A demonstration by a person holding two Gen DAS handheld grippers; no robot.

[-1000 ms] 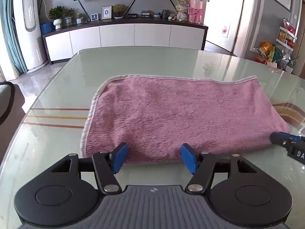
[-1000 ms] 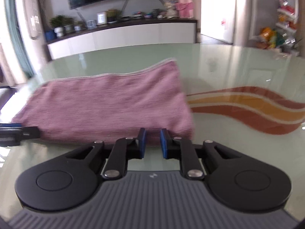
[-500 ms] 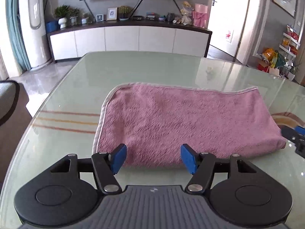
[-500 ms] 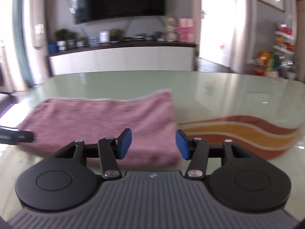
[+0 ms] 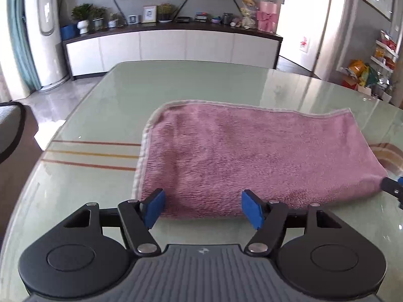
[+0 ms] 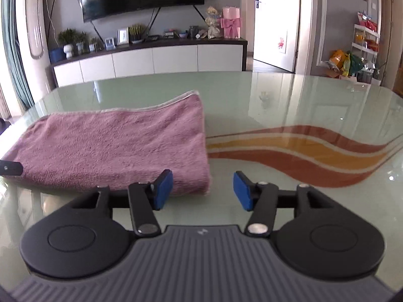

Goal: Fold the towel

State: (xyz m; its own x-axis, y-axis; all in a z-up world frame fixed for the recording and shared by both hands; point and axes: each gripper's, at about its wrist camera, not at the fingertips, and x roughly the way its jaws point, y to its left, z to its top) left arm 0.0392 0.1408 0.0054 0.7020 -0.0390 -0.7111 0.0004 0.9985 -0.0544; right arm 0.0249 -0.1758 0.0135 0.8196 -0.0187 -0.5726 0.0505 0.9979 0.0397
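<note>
My right gripper has let go; both grippers' jaws are opening, empty, just before the folded pink terry towel on the striped glass bench. No readable writing.

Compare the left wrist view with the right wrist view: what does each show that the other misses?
Left wrist only: the towel's left hemmed edge and the thin stripes on the glass beside it.

Right wrist only: the towel's right near corner between the pads of the right gripper, whose jaws are opening, and the broad orange wave.

Both: the folded pink towel lying flat on the glass table, nothing gripped; the left gripper is opening too.
</note>
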